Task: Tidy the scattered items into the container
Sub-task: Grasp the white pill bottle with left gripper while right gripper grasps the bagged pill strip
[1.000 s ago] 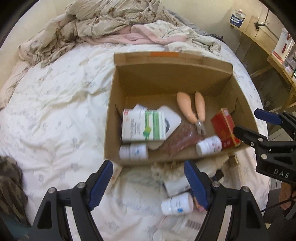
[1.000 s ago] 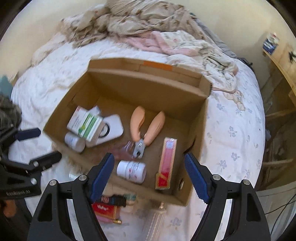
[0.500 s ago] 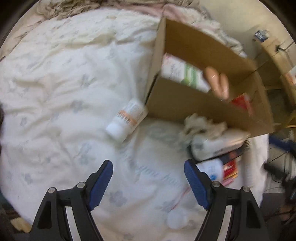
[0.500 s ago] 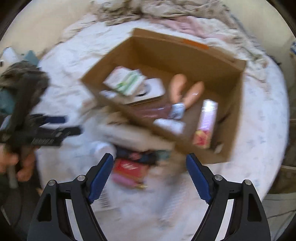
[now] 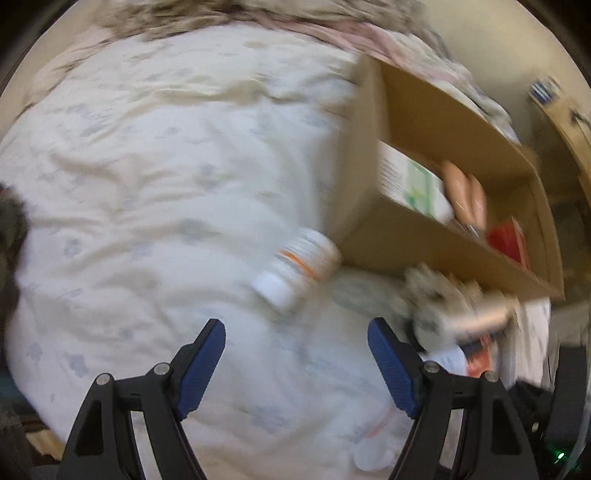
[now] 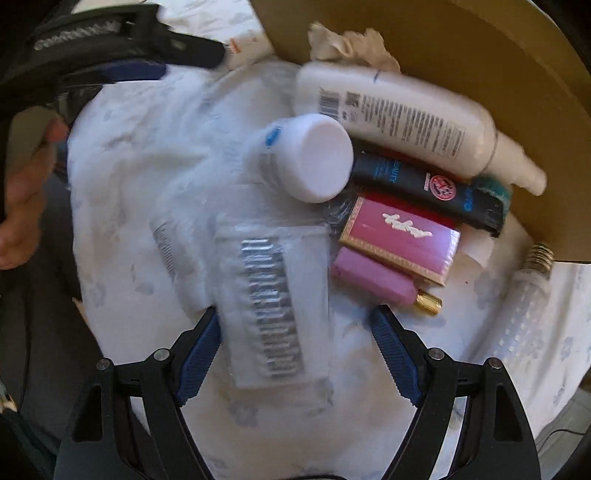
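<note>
In the left wrist view a cardboard box [image 5: 402,236] lies on the bed at the right, with several items inside. A white bottle with an orange band [image 5: 299,267] lies against its near corner, just above my open, empty left gripper [image 5: 297,360]. In the right wrist view my right gripper [image 6: 295,341] is open over a clear blister pack [image 6: 271,302] that lies partly between its fingers, untouched. Beyond it sit a white jar [image 6: 308,157], a pink box [image 6: 400,234], a pink vial [image 6: 380,280], a black tube [image 6: 424,192] and a white lotion bottle [image 6: 402,118] beside the box wall [image 6: 498,74].
A white LED bulb [image 6: 524,299] lies at the right by the box corner. A person's hand [image 6: 22,192] and the left gripper's body [image 6: 110,44] fill the upper left of the right wrist view. Crumpled bedding [image 5: 258,14] lies at the bed's far end.
Both grippers have dropped toward the bed. The left one swung left of the box to the orange-banded bottle. The right one moved off the box and down over the pile before it.
</note>
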`<state>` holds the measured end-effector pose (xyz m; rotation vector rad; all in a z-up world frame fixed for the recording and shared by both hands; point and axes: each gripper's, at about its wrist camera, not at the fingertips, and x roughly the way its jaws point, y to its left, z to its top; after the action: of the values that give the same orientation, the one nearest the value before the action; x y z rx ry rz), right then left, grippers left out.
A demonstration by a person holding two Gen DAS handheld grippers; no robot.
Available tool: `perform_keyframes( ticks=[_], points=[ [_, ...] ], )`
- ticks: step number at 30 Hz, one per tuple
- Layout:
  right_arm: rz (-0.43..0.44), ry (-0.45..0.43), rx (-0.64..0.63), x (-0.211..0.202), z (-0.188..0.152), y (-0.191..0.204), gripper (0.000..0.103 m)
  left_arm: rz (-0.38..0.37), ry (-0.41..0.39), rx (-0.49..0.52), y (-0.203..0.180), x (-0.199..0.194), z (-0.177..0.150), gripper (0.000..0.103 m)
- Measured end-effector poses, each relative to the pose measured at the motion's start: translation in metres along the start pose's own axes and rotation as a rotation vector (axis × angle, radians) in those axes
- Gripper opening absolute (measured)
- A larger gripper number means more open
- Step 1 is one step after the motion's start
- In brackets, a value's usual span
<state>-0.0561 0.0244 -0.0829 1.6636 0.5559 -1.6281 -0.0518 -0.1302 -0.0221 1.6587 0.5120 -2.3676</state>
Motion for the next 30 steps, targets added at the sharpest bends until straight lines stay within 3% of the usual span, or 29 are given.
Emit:
perform_keyframes(
  ticks=[3, 5, 7, 8, 12, 19, 20, 21, 22, 25, 30],
  points=[
    [0.021, 0.0, 0.02, 0.004, 0.002, -0.005, 0.084, -0.018, -0.003, -0.097, 0.022, 0.006, 0.007, 0.08],
    [0.022, -0.001, 0.023, 0.002, 0.002, -0.006, 0.079, -0.044, 0.032, -0.107, 0.024, 0.018, 0.012, 0.08],
    [0.017, -0.007, -0.011, -0.002, 0.001, -0.003, 0.061, -0.054, 0.057, -0.062, 0.018, 0.024, 0.016, 0.08],
    [0.022, -0.012, -0.021, -0.004, 0.001, -0.001, 0.059, -0.024, 0.054, -0.02, 0.011, 0.027, 0.017, 0.08],
    [0.005, -0.046, -0.038, -0.013, -0.005, 0.0, 0.058, 0.097, 0.024, 0.083, -0.006, 0.041, 0.016, 0.08],
    [0.079, -0.133, 0.007, -0.04, -0.012, -0.016, 0.056, 0.135, -0.016, 0.159, -0.018, 0.05, 0.011, 0.079],
    [0.086, -0.137, 0.012, -0.042, -0.013, -0.018, 0.056, 0.13, -0.027, 0.161, -0.018, 0.048, 0.011, 0.073],
    [0.108, -0.142, 0.027, -0.045, -0.014, -0.022, 0.055, 0.127, -0.039, 0.165, -0.019, 0.046, 0.01, 0.056],
    [0.117, -0.145, 0.033, -0.047, -0.014, -0.025, 0.055, 0.125, -0.043, 0.183, -0.02, 0.044, 0.009, 0.048],
    [0.134, -0.163, 0.041, -0.055, -0.015, -0.03, 0.054, 0.145, -0.045, 0.209, -0.022, 0.041, 0.004, 0.044],
    [0.188, -0.215, 0.067, -0.073, -0.013, -0.035, 0.051, 0.13, -0.047, 0.165, -0.015, 0.031, -0.001, 0.035]
  ],
)
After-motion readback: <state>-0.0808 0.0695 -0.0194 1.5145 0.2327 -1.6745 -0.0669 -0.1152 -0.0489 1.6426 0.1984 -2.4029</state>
